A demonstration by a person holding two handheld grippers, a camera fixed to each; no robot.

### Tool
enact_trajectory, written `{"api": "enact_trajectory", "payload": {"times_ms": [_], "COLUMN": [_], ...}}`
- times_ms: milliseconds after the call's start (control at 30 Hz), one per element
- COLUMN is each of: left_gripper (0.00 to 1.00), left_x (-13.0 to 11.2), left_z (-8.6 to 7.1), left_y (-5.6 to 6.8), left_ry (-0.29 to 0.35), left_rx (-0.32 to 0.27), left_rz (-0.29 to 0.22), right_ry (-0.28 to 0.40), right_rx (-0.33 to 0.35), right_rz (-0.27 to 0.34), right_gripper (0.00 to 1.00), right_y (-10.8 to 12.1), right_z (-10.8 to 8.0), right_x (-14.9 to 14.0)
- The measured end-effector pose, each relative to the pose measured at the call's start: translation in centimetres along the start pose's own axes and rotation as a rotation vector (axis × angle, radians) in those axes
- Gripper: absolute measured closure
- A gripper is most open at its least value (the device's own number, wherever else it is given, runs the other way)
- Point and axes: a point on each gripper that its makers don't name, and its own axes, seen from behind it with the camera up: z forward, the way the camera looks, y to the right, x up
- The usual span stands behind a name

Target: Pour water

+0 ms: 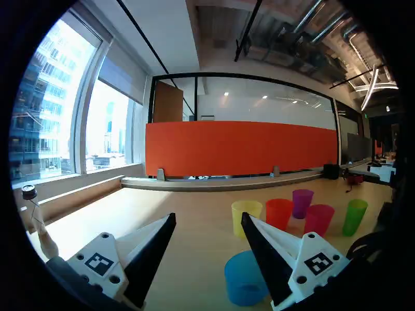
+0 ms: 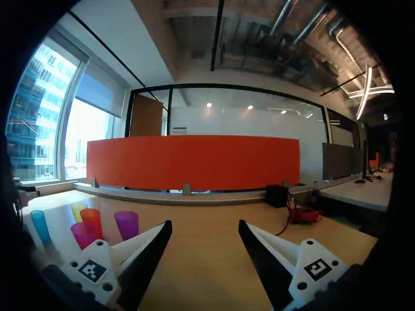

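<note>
Several coloured plastic cups stand on the light wooden table (image 1: 197,217). In the left gripper view I see a yellow cup (image 1: 246,217), an orange-red cup (image 1: 279,212), a purple cup (image 1: 302,202), a pink cup (image 1: 318,218) and a green cup (image 1: 355,216). A blue cup (image 1: 244,277) stands nearest, partly behind the right finger. My left gripper (image 1: 207,224) is open and empty, just left of the cups. A clear bottle (image 1: 35,215) with a dark cap stands at the far left. My right gripper (image 2: 204,231) is open and empty, with the purple cup (image 2: 127,224), pink cup (image 2: 84,234), orange-red cup (image 2: 92,218) and blue cup (image 2: 39,225) to its left.
An orange partition (image 1: 238,147) runs along the table's far edge, with glass walls behind it. Large windows (image 1: 52,114) line the left side. A black box (image 2: 276,196) and a red object with a cable (image 2: 305,214) lie at the back right. More desks stand at the right.
</note>
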Motion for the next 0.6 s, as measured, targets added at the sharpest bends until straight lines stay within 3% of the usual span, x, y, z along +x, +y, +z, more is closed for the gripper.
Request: {"api": "enact_trajectory", "payload": {"times_ms": [600], "left_gripper": [0.06], "left_x": [0.0], "left_z": [0.1], "left_y": [0.1], "left_ry": [0.0], "left_rx": [0.0], "left_rz": [0.0], "right_ry": [-0.022], "right_rx": [0.003], "right_rz": [-0.001], "right_gripper": [0.01], "right_y": [0.1], "right_z": [0.3], "right_x": [-1.7]}}
